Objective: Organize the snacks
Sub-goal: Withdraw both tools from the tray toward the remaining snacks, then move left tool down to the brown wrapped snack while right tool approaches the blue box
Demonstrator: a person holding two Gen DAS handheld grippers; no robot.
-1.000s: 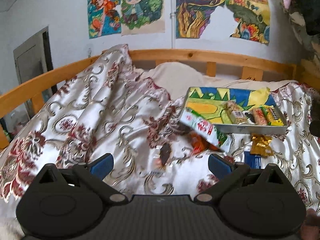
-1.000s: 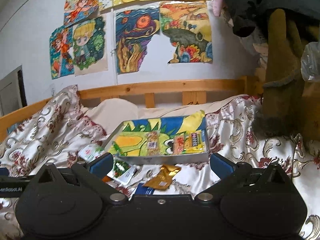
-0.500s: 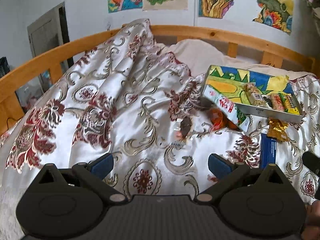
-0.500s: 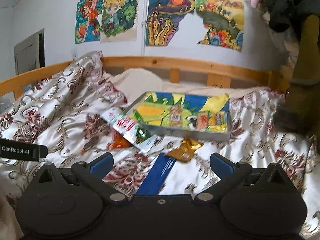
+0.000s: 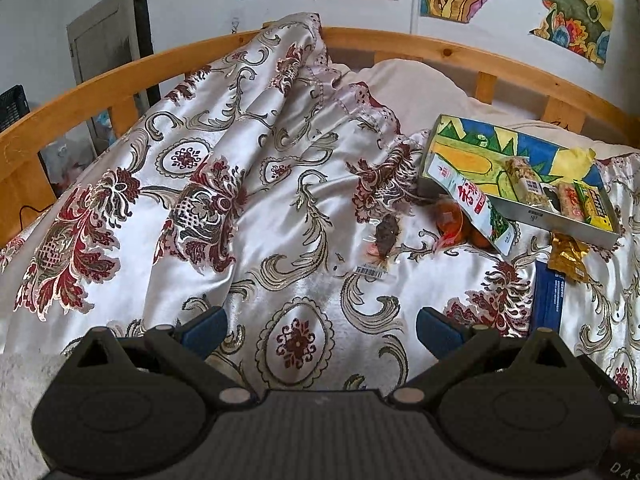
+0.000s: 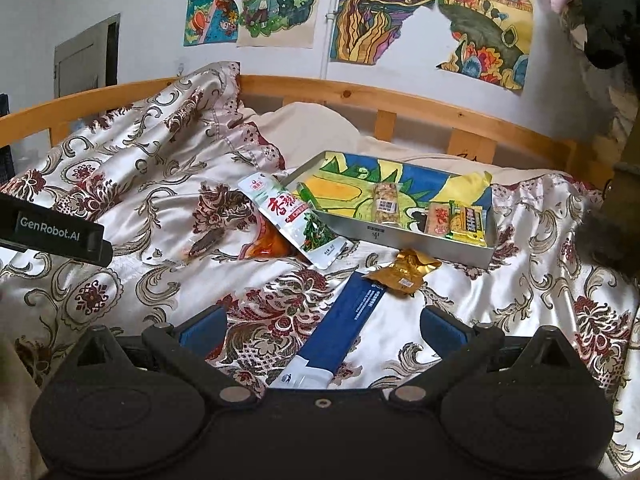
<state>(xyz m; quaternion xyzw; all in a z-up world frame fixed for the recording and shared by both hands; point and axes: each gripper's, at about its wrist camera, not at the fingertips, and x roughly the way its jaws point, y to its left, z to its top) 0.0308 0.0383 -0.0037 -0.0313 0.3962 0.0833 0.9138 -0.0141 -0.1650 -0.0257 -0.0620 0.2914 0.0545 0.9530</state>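
A shallow metal tray [image 6: 416, 242] with a colourful lining lies on the bed and holds three snack bars [image 6: 452, 220]. It also shows in the left wrist view [image 5: 560, 220]. Against its left edge leans a white and green packet [image 6: 296, 218], over an orange packet [image 6: 266, 246]. A gold packet [image 6: 404, 274], a long blue packet [image 6: 352, 320] and a dark snack in clear wrap [image 5: 384, 236] lie loose on the quilt. My left gripper [image 5: 320, 330] is open and empty above the quilt. My right gripper [image 6: 320, 330] is open and empty, above the blue packet's near end.
A patterned satin quilt [image 5: 200, 200] is bunched high on the left. A wooden bed rail [image 6: 360, 94] curves round the back, with posters on the wall behind. Dark clothing [image 6: 612, 20] hangs at the right. The left gripper's body [image 6: 52, 232] shows at the left edge.
Both grippers have tilted down and pulled back over the bed. The blue packet has come into full view under the right gripper. Both stayed open.
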